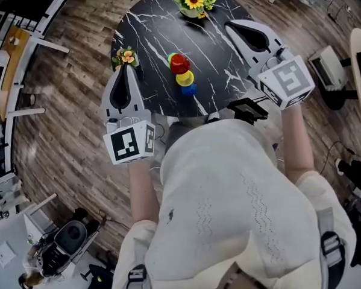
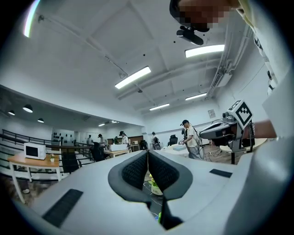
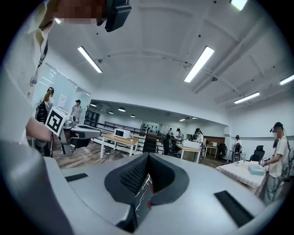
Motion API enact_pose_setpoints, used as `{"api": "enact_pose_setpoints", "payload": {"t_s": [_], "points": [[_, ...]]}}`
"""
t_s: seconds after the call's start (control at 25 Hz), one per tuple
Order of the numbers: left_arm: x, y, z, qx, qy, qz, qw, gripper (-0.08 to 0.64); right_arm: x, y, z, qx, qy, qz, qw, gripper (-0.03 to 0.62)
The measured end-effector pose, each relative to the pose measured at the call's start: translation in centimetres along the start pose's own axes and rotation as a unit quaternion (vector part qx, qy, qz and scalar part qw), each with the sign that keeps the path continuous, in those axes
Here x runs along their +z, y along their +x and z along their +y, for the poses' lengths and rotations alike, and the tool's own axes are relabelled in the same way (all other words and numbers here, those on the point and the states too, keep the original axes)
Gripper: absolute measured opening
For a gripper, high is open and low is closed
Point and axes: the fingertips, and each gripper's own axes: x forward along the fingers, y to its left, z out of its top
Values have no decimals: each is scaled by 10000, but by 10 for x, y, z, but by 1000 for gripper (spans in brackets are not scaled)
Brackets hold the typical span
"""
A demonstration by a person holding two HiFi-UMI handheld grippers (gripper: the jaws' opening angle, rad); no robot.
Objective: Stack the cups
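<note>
Cups (image 1: 182,74) sit in one stack on the black marble table (image 1: 147,34): blue, yellow and red in a run, with a sliver of green showing past the red. Can't tell the exact nesting from the head view.

Neither gripper touches the stack; it stands clear in the gap between the two of them.
- Left gripper (image 1: 126,70): off to the stack's left, at the table edge. Jaws closed, ribbed pads (image 2: 138,170) pressed together, nothing between them.
- Right gripper (image 1: 230,26): off to the stack's right and further out than the left one. Jaws closed too, pads (image 3: 137,174) meeting, empty. Only marble surface shows in the slot below them.

Small flower pot (image 1: 126,56) is left of the stack, just ahead of the left gripper's tips. Sunflower vase (image 1: 192,2) is beyond the stack, at the far rim.
</note>
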Motion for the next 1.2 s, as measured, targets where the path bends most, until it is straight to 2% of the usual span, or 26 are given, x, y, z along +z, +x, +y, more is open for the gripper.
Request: {"api": "enact_pose_setpoints", "payload": {"t_s": [0.28,0.72,1.2], "points": [[-14,-8,-5,54,-34,129,9999,25,-6,-5,5,-30,9,19,10000,8],[-18,3,-10,50,-2,166,9998,23,-12,1,0,141,-20,154,9998,8],[-38,2,-10,146,-24,381,9992,25,-25,11,5,314,-112,284,9990,8]]}}
